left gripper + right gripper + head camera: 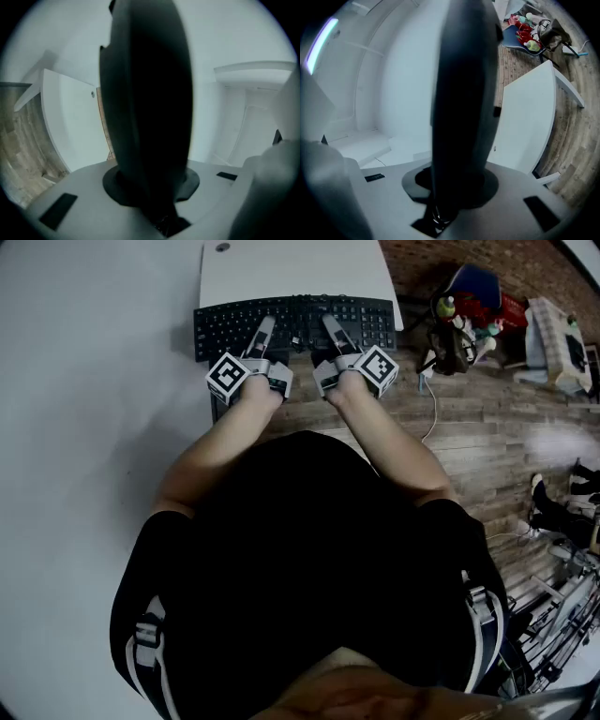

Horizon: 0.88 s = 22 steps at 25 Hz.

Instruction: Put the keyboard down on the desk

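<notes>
Clamping the black keyboard by its near edge, the left gripper sits upper centre in the head view, jaws clenched on the board. The keyboard lies along the near edge of the white desk; whether it touches is unclear. The right gripper grasps it likewise. Upper right, a blue holder contains red and green items.

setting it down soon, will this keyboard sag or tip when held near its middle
Likely stiff: the keyboard looks straight between the left tool and right tool, no sag visible. Its ends overhang both grips, so it may tilt if one tool releases first. Being wide and flat, it should rest steadily on the desk.
</notes>
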Motion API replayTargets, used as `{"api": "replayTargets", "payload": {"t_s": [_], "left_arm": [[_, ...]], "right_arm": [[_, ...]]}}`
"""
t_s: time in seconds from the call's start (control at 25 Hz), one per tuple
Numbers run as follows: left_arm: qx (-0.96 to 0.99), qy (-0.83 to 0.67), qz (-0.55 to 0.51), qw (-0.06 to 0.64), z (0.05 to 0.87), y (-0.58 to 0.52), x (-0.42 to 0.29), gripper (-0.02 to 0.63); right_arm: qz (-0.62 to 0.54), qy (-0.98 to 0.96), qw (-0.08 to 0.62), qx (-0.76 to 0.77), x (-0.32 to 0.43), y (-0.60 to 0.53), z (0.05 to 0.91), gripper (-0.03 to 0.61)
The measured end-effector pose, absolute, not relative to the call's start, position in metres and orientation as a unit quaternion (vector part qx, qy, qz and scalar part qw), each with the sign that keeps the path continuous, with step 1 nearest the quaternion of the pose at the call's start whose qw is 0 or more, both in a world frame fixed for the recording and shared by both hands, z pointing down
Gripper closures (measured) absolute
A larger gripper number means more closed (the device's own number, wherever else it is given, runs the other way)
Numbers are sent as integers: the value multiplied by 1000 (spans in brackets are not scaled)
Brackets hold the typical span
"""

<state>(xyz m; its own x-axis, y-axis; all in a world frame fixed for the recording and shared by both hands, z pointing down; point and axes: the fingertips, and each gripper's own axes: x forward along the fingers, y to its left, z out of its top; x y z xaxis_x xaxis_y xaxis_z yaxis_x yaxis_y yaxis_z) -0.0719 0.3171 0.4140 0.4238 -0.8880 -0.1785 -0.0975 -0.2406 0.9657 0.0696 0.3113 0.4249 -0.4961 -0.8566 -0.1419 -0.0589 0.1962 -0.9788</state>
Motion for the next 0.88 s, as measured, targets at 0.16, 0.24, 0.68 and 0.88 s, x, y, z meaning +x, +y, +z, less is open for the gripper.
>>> {"api": "replayTargets", "payload": {"t_s": [0.16, 0.24, 0.68, 0.88], "left_arm": [[675, -362, -398, 504, 411, 320, -69, 531], [673, -363, -398, 507, 410, 321, -69, 531], [669, -359, -413, 504, 425, 332, -18, 532], [664, -363, -414, 507, 435, 355, 25, 534]], "right_arm": [[-532, 687, 366, -334, 71, 315, 415, 477], [-533, 687, 362, -338, 72, 314, 416, 477], [-536, 691, 367, -317, 121, 323, 424, 477], [-542, 689, 362, -318, 165, 343, 437, 477]]}}
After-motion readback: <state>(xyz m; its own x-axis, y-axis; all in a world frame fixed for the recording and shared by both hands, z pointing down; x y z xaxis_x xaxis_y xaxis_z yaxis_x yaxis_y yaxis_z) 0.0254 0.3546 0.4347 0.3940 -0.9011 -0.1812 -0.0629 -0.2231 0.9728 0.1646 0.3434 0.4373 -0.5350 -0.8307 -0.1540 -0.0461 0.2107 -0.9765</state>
